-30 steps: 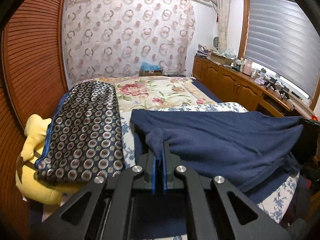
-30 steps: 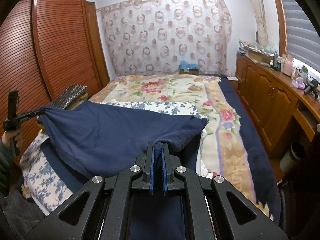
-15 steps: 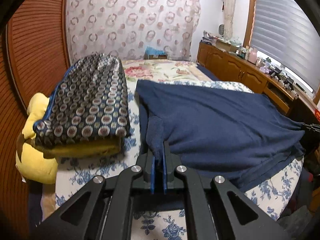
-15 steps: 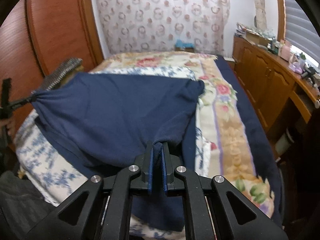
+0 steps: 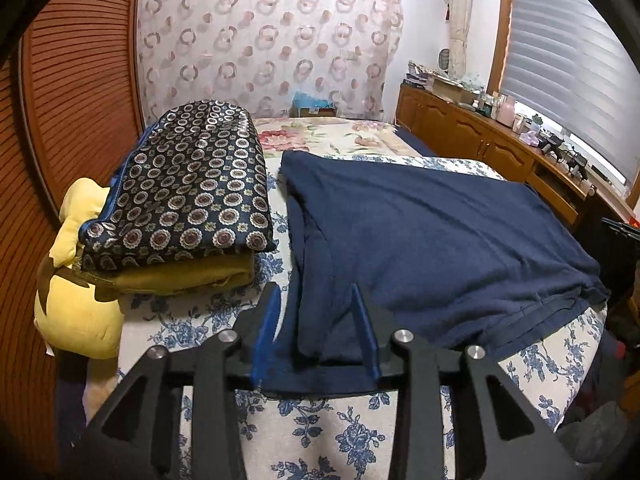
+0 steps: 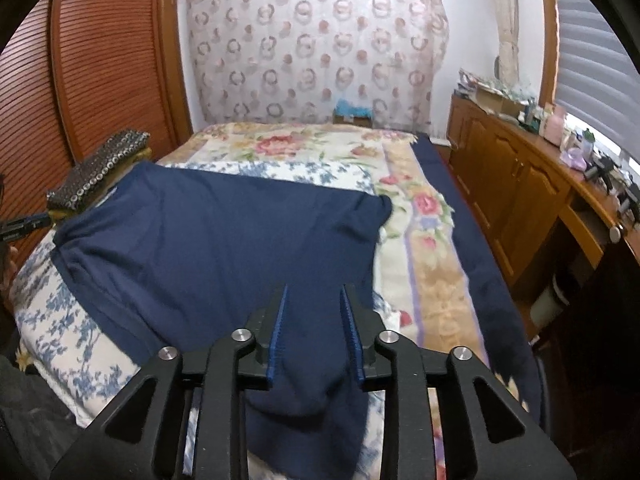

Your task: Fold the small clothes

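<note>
The navy garment lies spread on the floral bed; the left gripper and right gripper have just been opening, cloth lying loose between parted jaws; best back both out low, without snagging the hem.

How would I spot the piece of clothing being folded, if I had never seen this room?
Find the bed with its blue-flowered white cover. On its near end lies the navy garment, spread flat. It is plain dark blue, unlike the circle-patterned folded cloth stacked beside it.
</note>
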{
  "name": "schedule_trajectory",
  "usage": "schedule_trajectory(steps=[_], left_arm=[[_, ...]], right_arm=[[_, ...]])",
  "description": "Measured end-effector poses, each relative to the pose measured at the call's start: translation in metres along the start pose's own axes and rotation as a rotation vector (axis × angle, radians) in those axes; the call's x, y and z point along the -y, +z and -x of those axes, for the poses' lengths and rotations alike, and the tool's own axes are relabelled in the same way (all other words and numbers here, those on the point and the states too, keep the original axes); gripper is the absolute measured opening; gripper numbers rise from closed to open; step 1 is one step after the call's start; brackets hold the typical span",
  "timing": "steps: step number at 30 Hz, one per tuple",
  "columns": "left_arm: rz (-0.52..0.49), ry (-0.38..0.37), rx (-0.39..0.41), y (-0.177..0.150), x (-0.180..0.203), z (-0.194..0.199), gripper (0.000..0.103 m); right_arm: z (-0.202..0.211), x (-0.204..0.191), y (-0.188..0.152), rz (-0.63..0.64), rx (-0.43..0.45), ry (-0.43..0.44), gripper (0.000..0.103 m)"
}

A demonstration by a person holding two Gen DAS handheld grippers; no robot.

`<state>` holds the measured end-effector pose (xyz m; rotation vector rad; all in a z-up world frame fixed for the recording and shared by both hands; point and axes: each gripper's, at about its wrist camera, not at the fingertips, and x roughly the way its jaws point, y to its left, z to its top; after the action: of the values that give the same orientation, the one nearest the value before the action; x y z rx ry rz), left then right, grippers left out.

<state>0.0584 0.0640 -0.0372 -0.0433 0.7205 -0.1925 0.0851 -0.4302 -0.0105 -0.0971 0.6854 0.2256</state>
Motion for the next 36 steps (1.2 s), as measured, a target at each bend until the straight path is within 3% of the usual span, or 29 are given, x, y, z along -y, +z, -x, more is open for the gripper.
schedule_trajectory(steps=[8,17,26,30,36], left_arm=[[-0.008,-0.001,-0.054,-0.018,0.014,-0.019,0.035],[0.014,0.01,-0.082,-0.034,0.01,-0.028,0.035],[0.02,0.0,-0.079,-0.043,0.001,-0.025,0.035],[0.018,0.005,-0.075,-0.044,0.001,-0.025,0.035],[0.01,0.01,-0.081,-0.04,0.002,-0.027,0.036]], right_arm=[[-0.056,-0.041,-0.016,0.024,-0.073,0.09,0.028],[-0.073,-0.046,-0.039,-0.002,-0.13,0.096,0.028],[-0.066,-0.022,-0.046,-0.16,-0.07,0.115,0.029],[-0.06,-0.042,-0.058,-0.06,-0.019,0.044,0.029],[-0.056,-0.034,-0.063,-0.08,-0.007,0.059,0.029]])
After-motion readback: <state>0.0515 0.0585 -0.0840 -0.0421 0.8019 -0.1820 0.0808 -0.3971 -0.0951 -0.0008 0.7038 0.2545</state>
